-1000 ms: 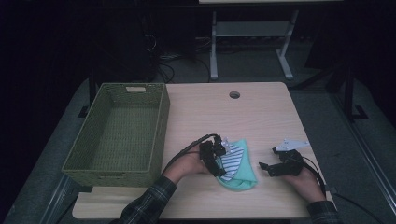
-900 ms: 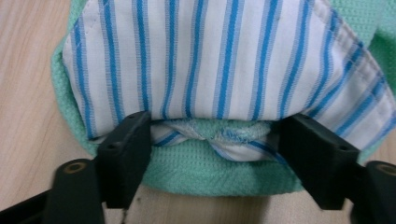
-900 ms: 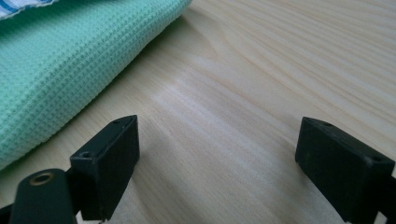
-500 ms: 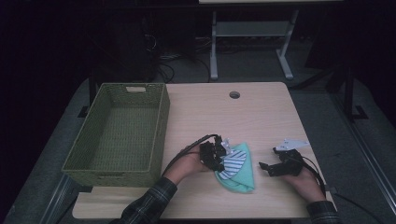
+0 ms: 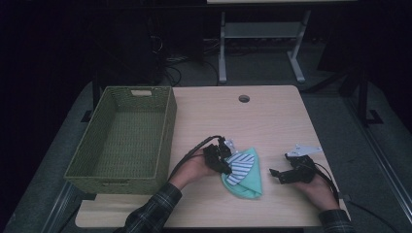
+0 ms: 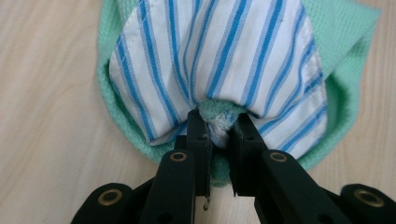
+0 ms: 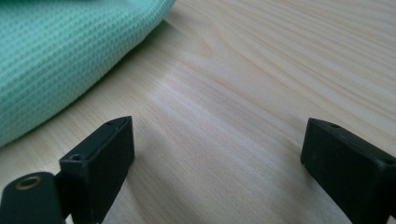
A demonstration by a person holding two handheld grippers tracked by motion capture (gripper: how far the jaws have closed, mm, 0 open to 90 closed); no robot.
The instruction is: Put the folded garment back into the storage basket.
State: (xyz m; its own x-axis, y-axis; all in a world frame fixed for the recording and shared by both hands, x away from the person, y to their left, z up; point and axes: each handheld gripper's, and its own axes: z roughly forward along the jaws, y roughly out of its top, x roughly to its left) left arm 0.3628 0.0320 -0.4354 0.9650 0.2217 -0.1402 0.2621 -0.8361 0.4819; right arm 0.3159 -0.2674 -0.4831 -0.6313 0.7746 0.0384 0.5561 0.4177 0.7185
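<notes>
A mint-green cloth [image 5: 247,183] lies on the table's near middle with a blue-and-white striped cloth [image 5: 241,165] on top of it. My left gripper [image 5: 226,166] sits at the pile's left edge. In the left gripper view its jaws [image 6: 218,128] have just been closing and now pinch a bunched fold of green cloth [image 6: 345,42] under the striped cloth [image 6: 219,51]. My right gripper [image 5: 276,173] rests open on the wood, a little to the right of the pile. Nothing is between its jaws [image 7: 219,149], and the green cloth [image 7: 56,51] lies ahead to their left.
A green woven basket [image 5: 167,131] with nothing in it stands at the table's left. The wooden table [image 5: 243,126] has a round cable hole [image 5: 244,98] near its far edge. Metal table legs and cables stand on the dark floor beyond.
The left gripper's jaws have shut on the edge of the cloth pile, bunching it. The right hand has stayed where it was.
</notes>
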